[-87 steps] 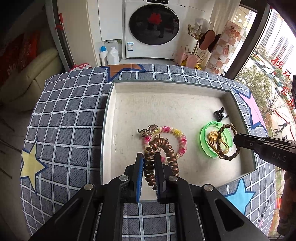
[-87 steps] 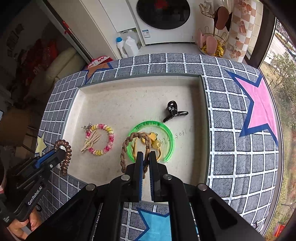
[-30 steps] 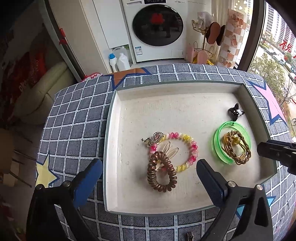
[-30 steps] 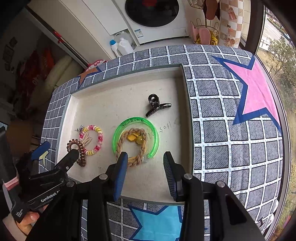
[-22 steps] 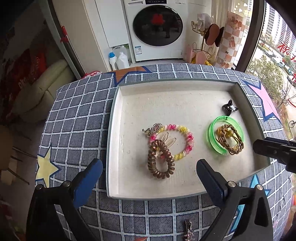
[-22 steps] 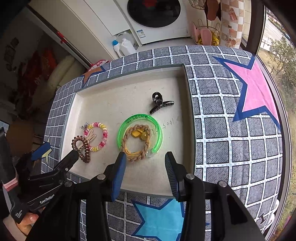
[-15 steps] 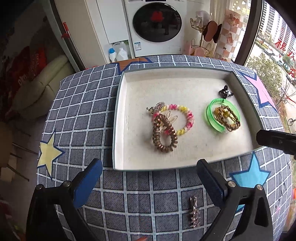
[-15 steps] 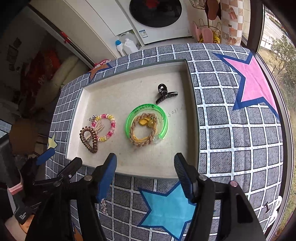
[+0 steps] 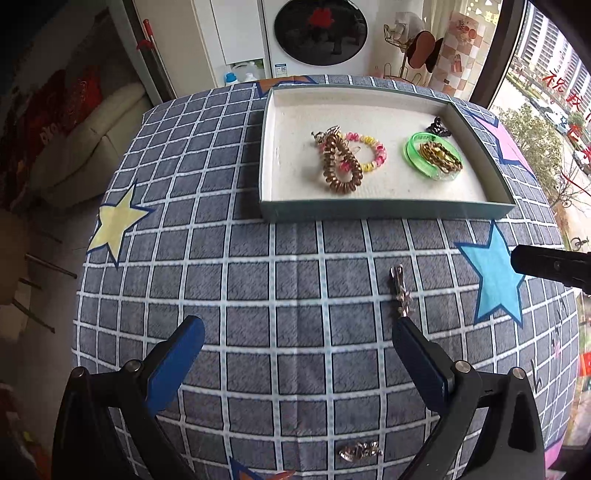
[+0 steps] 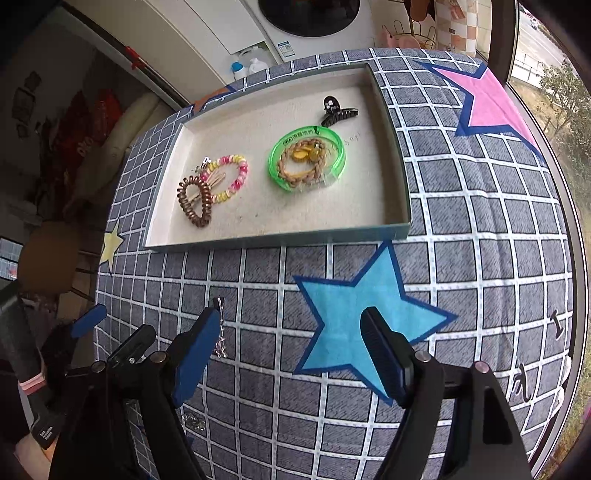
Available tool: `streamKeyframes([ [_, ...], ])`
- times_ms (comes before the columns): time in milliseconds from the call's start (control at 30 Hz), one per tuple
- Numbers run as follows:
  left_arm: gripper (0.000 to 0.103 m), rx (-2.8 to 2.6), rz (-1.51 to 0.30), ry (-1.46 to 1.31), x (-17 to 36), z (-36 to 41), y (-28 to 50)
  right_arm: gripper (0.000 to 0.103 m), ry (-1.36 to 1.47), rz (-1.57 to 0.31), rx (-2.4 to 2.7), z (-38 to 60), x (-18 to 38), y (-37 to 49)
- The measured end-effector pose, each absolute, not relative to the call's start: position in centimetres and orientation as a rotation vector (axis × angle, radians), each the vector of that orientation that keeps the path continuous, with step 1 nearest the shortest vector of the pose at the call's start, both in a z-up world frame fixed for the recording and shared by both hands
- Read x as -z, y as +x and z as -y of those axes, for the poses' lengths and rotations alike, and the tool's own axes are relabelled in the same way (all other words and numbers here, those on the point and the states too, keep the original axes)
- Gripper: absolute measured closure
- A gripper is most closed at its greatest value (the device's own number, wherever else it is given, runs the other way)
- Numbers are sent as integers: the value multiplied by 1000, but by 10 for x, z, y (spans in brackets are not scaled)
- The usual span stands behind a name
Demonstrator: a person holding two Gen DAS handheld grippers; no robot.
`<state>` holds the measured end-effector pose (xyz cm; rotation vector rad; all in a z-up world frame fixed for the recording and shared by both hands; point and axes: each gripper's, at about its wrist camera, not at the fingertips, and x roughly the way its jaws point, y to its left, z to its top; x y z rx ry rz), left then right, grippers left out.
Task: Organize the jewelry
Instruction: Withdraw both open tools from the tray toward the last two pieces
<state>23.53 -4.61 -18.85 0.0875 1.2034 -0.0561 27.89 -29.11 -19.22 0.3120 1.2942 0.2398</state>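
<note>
A shallow tray (image 9: pixel 388 208) (image 10: pixel 280 238) holds a brown spiral hair tie (image 9: pixel 338 166) (image 10: pixel 195 203), a pink and yellow bead bracelet (image 9: pixel 373 153) (image 10: pixel 236 177), a green bangle (image 9: pixel 413 155) (image 10: pixel 277 173) around a braided brown band (image 9: pixel 441 158) (image 10: pixel 303 166), and a black claw clip (image 9: pixel 437 127) (image 10: pixel 338 109). A silver clip (image 9: pixel 400 291) (image 10: pixel 221 328) and a small silver piece (image 9: pixel 360 450) (image 10: pixel 194 421) lie on the checked cloth. My left gripper (image 9: pixel 297 332) is open and empty, pulled back over the cloth. My right gripper (image 10: pixel 290 321) is open and empty above the blue star.
The table has a grey checked cloth with a blue star (image 9: pixel 493 275) (image 10: pixel 362 314), a yellow star (image 9: pixel 114 225) and a pink star (image 10: pixel 487 96). A washing machine (image 9: pixel 319 33) and a sofa (image 9: pixel 85 136) stand beyond the table. Windows line the right side.
Both grippers let go of the spiral hair tie and the braided band in the tray, opened wide, and drew back toward me over the cloth. The silver pieces came into view.
</note>
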Motion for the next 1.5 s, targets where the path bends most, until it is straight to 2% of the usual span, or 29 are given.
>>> streamKeyframes([
  [100,0,62,-1222,81,191,40,218,20,310,-1309,-230,288,196,268],
  [133,0,65,-1230,76,192,38,213,16,310,-1312,-221,287,197,264],
  [467,0,96,-1291,69,206,36,174,15,324,-1332,-185,283,207,232],
  [500,0,100,-1294,69,207,37,172,13,318,-1332,-186,282,207,230],
  [533,0,103,-1295,70,207,37,169,0,316,-1336,-187,281,207,228],
  [1500,0,117,-1359,-7,234,26,134,0,238,-1457,-203,244,233,216],
])
